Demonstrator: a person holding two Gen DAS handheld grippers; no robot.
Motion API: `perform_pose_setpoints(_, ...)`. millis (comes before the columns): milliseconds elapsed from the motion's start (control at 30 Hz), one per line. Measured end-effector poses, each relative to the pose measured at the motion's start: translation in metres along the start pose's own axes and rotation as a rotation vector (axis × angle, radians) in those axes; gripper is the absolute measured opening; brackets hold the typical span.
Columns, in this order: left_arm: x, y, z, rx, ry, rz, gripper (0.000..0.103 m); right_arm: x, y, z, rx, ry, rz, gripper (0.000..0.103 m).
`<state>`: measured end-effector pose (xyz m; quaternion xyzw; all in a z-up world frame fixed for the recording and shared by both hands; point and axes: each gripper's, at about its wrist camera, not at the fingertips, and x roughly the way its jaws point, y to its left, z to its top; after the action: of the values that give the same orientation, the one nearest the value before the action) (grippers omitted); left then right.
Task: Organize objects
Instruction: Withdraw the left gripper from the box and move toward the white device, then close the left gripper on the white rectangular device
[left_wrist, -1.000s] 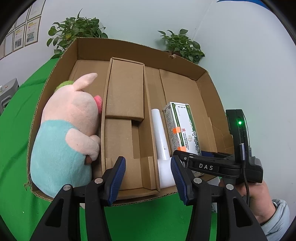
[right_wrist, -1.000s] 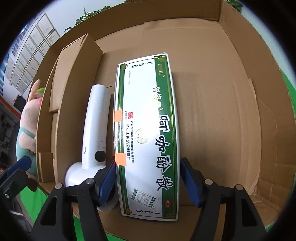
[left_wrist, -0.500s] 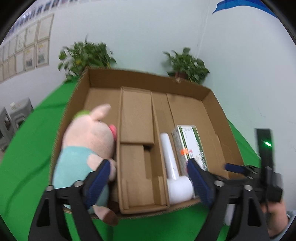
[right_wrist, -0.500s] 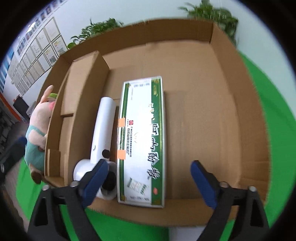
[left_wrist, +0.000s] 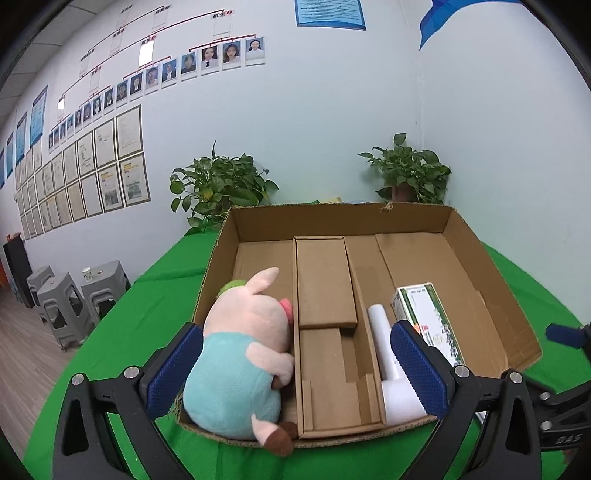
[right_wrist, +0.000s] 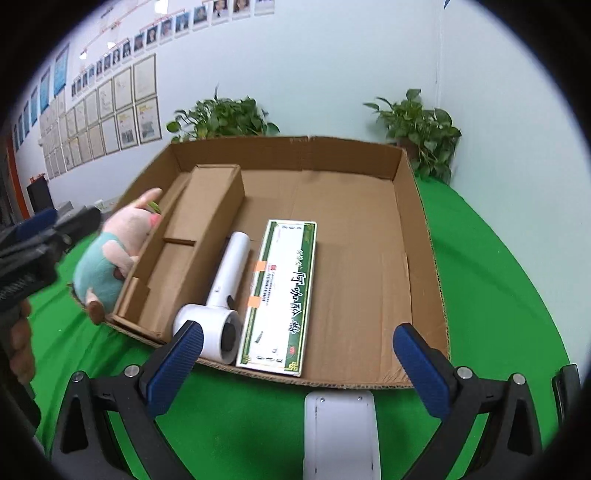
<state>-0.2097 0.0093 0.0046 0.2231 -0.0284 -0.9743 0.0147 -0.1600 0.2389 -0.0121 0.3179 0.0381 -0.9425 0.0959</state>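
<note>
Both claws hang wide open and empty — left claw (left_wrist: 295, 363), right claw (right_wrist: 297, 354) — near the cardboard box (right_wrist: 421, 236). Inside I see the plush pig (left_wrist: 240, 354), hair dryer (right_wrist: 225, 288) and medicine carton (right_wrist: 284, 291). Sorting looks nearly done — a white object (right_wrist: 340, 432) outside, possibly left.

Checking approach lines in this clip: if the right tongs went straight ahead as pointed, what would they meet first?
Probably the green-and-white box inside the cardboard tray; the open right tongs point there, though depth is unclear.
</note>
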Motion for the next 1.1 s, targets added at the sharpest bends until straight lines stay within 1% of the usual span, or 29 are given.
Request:
perform_pose_setpoints(100,-0.007,-0.004,-0.004,0.014,-0.001,-0.002,0.103,-0.001,-0.007,-0.006,0.014,0.005,0.016,0.102)
perform_pose_setpoints(200,-0.013,-0.009,-0.009,0.021,0.004,-0.017,0.103,0.012,-0.022,-0.011,0.036,0.024,0.027,0.102)
perform_pose_setpoints(267,-0.019,-0.014,-0.013,0.025,0.007,-0.034,0.103,0.027,-0.029,-0.011,0.037,0.045,0.042,0.102)
perform_pose_setpoints(400,-0.026,-0.025,-0.021,0.039,0.015,-0.078,0.103,0.041,-0.035,-0.017,0.058,0.064,0.045,0.102)
perform_pose_setpoints(533,-0.025,-0.036,-0.03,0.036,0.053,-0.137,0.103,0.054,-0.039,-0.026,0.076,0.11,0.031,0.102)
perform_pose_setpoints(700,-0.015,-0.051,-0.046,0.062,0.119,-0.188,0.103,0.049,-0.043,-0.047,0.066,0.156,0.027,0.102)
perform_pose_setpoints(900,-0.003,-0.063,-0.063,0.054,0.174,-0.234,0.103,0.052,-0.047,-0.07,0.059,0.242,0.014,0.102)
perform_pose_setpoints(933,-0.001,-0.065,-0.066,0.054,0.184,-0.239,0.102,0.047,-0.049,-0.076,0.058,0.253,0.014,0.102)
perform_pose_setpoints(967,0.003,-0.066,-0.069,0.051,0.197,-0.246,0.102,0.048,-0.05,-0.078,0.055,0.263,0.015,0.101)
perform_pose_setpoints(1033,0.009,-0.067,-0.074,0.043,0.218,-0.262,0.102,0.052,-0.049,-0.081,0.041,0.286,0.011,0.092)
perform_pose_setpoints(1067,0.011,-0.068,-0.077,0.037,0.224,-0.266,0.102,0.053,-0.048,-0.082,0.028,0.298,0.01,0.089)
perform_pose_setpoints(1100,0.012,-0.068,-0.079,0.032,0.228,-0.268,0.102,0.055,-0.047,-0.084,0.016,0.309,0.006,0.084)
